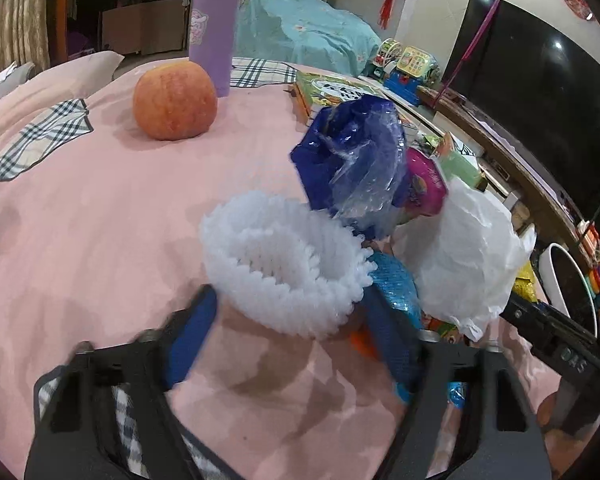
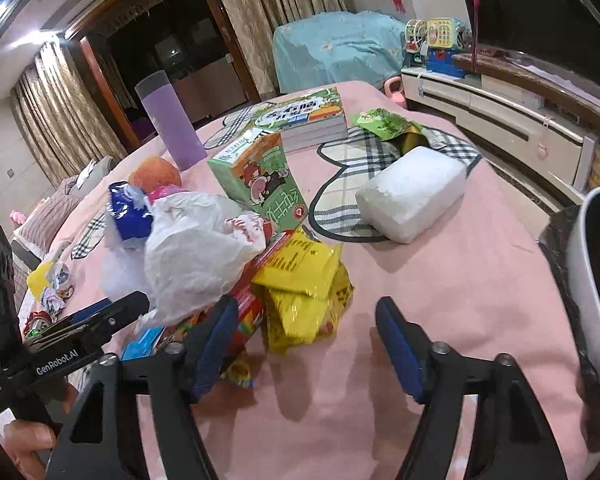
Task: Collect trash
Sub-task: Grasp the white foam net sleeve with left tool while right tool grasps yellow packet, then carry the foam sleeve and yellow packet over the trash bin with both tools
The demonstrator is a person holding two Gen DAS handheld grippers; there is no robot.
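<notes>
A pile of trash lies on the pink cloth. In the left wrist view my left gripper (image 1: 290, 334) is open, its blue fingers (image 1: 192, 340) either side of a white foam fruit net (image 1: 284, 268). Behind it are a blue and clear plastic wrapper (image 1: 352, 164) and a crumpled white bag (image 1: 464, 256). In the right wrist view my right gripper (image 2: 306, 344) is open and empty, its left finger beside yellow snack packets (image 2: 304, 284). The white bag (image 2: 196, 252), a green milk carton (image 2: 264, 176) and a white foam block (image 2: 412, 192) lie beyond.
An apple (image 1: 175, 100) and a purple bottle (image 1: 214, 28) stand on the cloth at the back. A stack of books (image 2: 312, 116) and a green pouch (image 2: 388, 124) lie further off. A white bin (image 2: 596, 280) stands at the right edge. A TV cabinet (image 2: 512, 120) lies beyond.
</notes>
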